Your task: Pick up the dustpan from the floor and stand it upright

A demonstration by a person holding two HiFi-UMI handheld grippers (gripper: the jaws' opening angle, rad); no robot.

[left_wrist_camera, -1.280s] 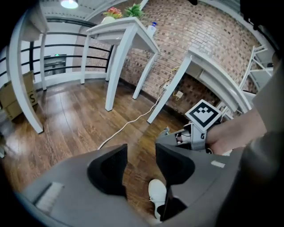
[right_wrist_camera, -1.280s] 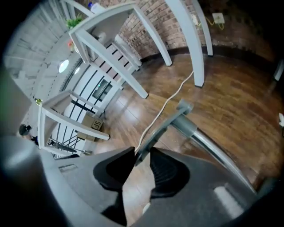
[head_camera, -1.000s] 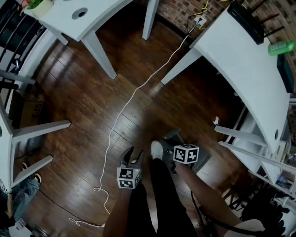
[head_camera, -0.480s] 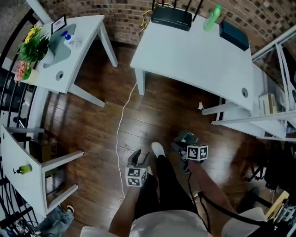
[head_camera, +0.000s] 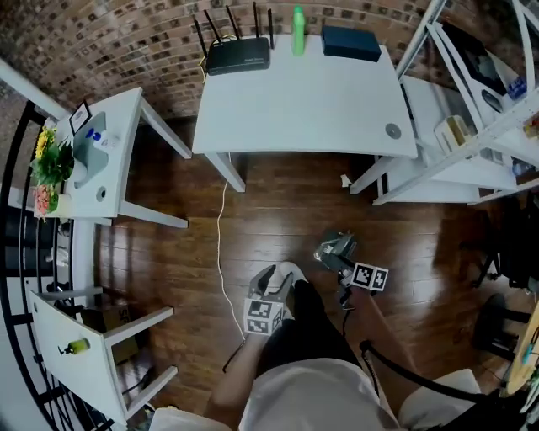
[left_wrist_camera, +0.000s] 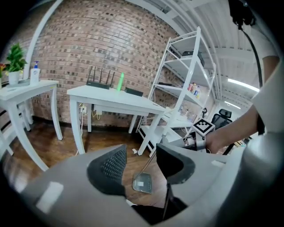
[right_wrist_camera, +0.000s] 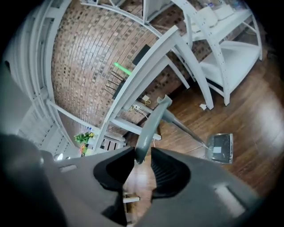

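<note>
Dustpan [right_wrist_camera: 220, 147] handle seemingly steep (pan end lowest)

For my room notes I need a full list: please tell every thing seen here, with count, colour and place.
dustpan: one, grey, held by its handle end, pan low by the floor
desk: one, white, against the brick wall
router: one, black, on the desk
bottle: one, green, beside the router
box: one, dark blue, on the desk
side table: one, white, head view's left
cable: one, white, across the floor
shelf unit: one, white, head view's right
right gripper: one, grey, shut on the dustpan's handle
left gripper: one, grey, empty, jaws have just been opening
</note>
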